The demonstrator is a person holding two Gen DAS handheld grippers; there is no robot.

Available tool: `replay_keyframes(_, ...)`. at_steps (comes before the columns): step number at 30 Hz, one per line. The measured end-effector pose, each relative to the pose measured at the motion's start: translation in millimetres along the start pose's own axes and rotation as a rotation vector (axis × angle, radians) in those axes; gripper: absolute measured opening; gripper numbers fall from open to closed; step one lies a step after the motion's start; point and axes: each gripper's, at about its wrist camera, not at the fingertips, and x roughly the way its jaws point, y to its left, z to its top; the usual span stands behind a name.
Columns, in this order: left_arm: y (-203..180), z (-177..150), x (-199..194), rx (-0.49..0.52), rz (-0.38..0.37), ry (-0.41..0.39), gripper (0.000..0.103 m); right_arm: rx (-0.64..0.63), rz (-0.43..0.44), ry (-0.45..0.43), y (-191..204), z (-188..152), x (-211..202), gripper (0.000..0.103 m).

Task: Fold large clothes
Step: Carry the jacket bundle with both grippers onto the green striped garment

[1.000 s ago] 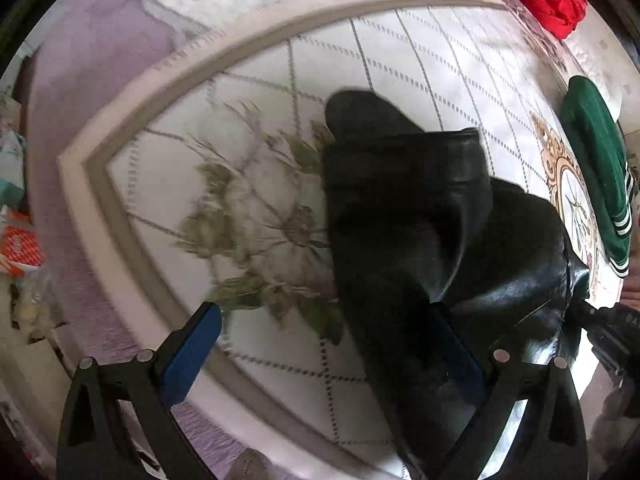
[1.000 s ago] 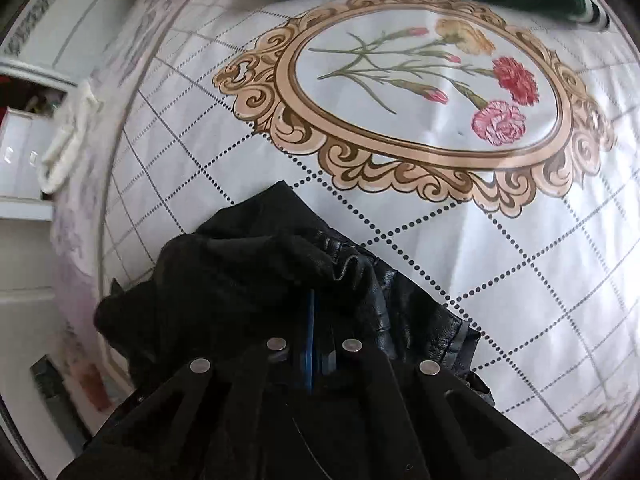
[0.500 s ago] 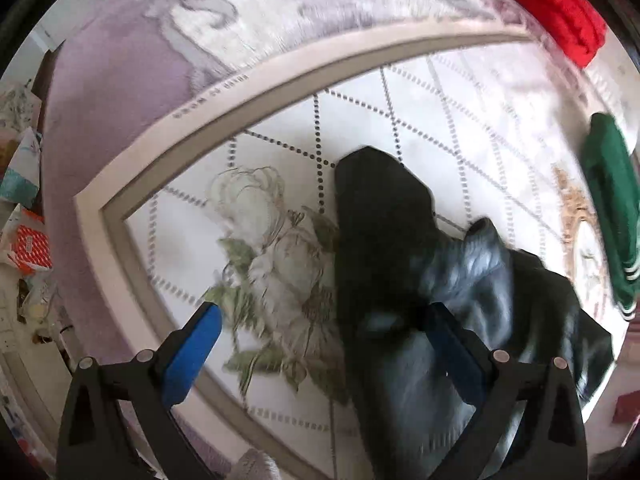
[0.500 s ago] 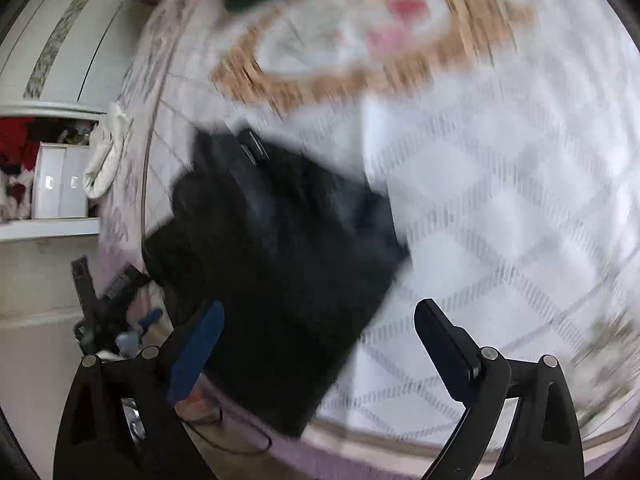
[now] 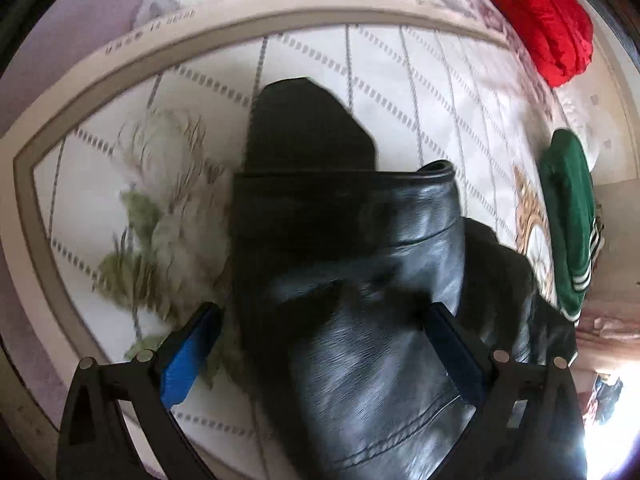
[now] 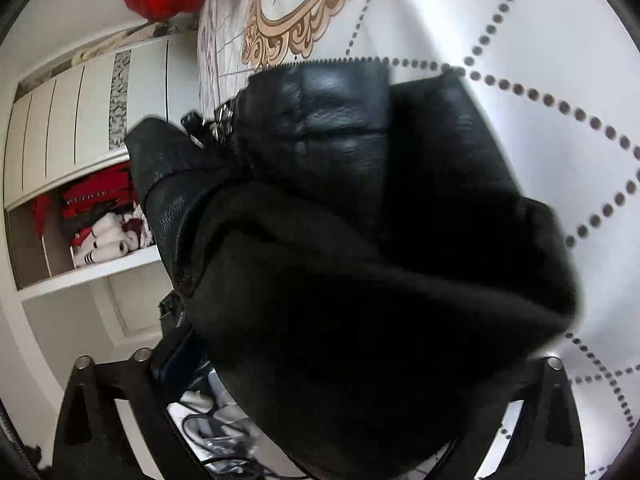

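the black jacket lies bunched on the bedspread, its zip toward the gold frame print. left gripper straddles it, fingers released. right gripper, just opened wide, straddles it too, not pinching. green garment and red garment lie beyond the jacket.

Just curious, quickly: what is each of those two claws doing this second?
Left gripper: open over the black leather jacket.
Right gripper: just opened wide, jacket between its jaws.
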Motion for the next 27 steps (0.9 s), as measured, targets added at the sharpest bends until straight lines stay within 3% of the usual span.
replay_keyframes(1, -5.2, 0.9, 0.6, 0.005, -0.007, -0.01, 0.096, 0.012, -0.003, -0.008, -0.5, 0.9, -0.2, 0.077)
replay_keyframes(2, -9.4, 2.3, -3.4, 0.011, -0.016, -0.032, 0.083, 0.033, 0.01, -0.006, -1.7, 1.9, 0.4, 0.07)
replay_keyframes(3, -13.2, 2.6, -5.7, 0.021, -0.028, -0.043, 0.062, 0.039, 0.009, -0.008, -0.1, 2.4, 1.2, 0.069)
replay_keyframes(7, -28.6, 1.1, -18.1, 0.078, -0.015, -0.082, 0.033, 0.052, 0.0, -0.002, 9.9, 3.9, 2.0, 0.059)
replay_keyframes(10, -41.5, -3.3, -31.9, 0.111, -0.011, -0.103, 0.021, 0.02, -0.006, 0.004, 24.1, 7.0, -4.0, 0.053)
replay_keyframes(18, -79.1, -7.1, -70.9, 0.141, -0.041, -0.158, 0.018, -0.039, 0.005, 0.04, 63.6, 11.9, -42.3, 0.049)
replay_keyframes(27, -174.3, -2.5, -99.5, 0.179, -0.069, -0.218, 0.018, -0.085, 0.005, 0.023, 119.3, 51.8, -105.9, 0.049)
